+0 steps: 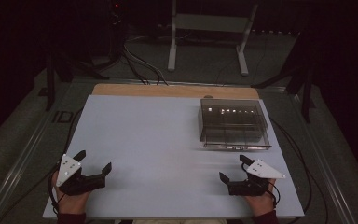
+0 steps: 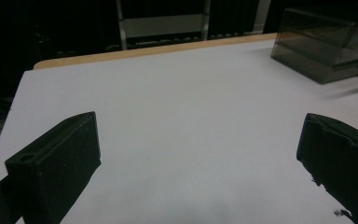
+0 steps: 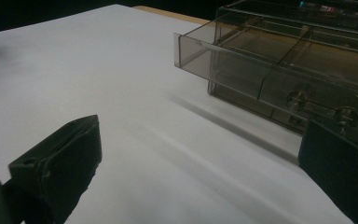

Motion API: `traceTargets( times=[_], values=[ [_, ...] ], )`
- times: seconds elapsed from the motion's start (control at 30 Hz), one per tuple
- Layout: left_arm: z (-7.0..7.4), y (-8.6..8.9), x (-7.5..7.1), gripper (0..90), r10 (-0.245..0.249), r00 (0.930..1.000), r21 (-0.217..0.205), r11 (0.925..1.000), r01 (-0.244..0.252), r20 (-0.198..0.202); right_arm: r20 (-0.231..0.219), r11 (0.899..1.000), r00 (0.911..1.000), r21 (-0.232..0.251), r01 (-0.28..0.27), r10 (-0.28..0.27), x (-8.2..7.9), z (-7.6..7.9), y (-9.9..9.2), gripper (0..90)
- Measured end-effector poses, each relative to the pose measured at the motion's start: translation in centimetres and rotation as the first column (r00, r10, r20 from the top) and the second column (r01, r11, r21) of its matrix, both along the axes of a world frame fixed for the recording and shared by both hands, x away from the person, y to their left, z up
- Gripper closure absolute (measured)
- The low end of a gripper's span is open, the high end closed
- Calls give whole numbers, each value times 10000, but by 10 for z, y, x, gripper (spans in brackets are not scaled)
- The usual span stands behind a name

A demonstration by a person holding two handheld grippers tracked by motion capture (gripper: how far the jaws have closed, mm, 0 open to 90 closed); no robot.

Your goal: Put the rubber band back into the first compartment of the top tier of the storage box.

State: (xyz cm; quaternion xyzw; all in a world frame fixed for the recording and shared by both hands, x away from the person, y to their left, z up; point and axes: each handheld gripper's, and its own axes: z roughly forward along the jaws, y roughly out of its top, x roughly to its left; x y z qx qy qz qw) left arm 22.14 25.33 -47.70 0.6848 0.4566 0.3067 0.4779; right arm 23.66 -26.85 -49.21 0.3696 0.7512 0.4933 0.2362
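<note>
From above, I see the smoky clear plastic drawer box [image 1: 233, 123] on the far right part of the white bench [image 1: 158, 140], its long axis running left to right and its drawer front facing me, the drawer pulled out a little. My right hand-held gripper [image 1: 230, 169] rests near it, just short of the drawer front, jaws spread with nothing between them; my left hand-held gripper [image 1: 94, 160] rests well apart at the near left, also spread and empty.

Through the left gripper view, the box [image 2: 324, 44] sits far off at the upper right, beyond bare bench.

Close in the right gripper view, the drawer [image 3: 270, 60] juts toward me with two small knobs [image 3: 321, 106] on its front. I judge it light, stiff, slick and liable to slide or crack, so I would pinch a knob gently and pull straight along the drawer's travel, steadying the case if it slides.
</note>
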Motion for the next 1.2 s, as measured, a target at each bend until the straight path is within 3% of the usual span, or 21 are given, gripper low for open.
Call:
traceTargets(
  times=[0.63,1.2],
  values=[
    [-2,1,-1,5,114,9999,110,9999,-114,16,99,9995,9999,292,-75,72,-2,3,-2,1],
    [-1,3,-3,5,353,9991,139,9993,-357,227,32,9996,9999,236,162,-163,1,7,-8,1]
  ],
)
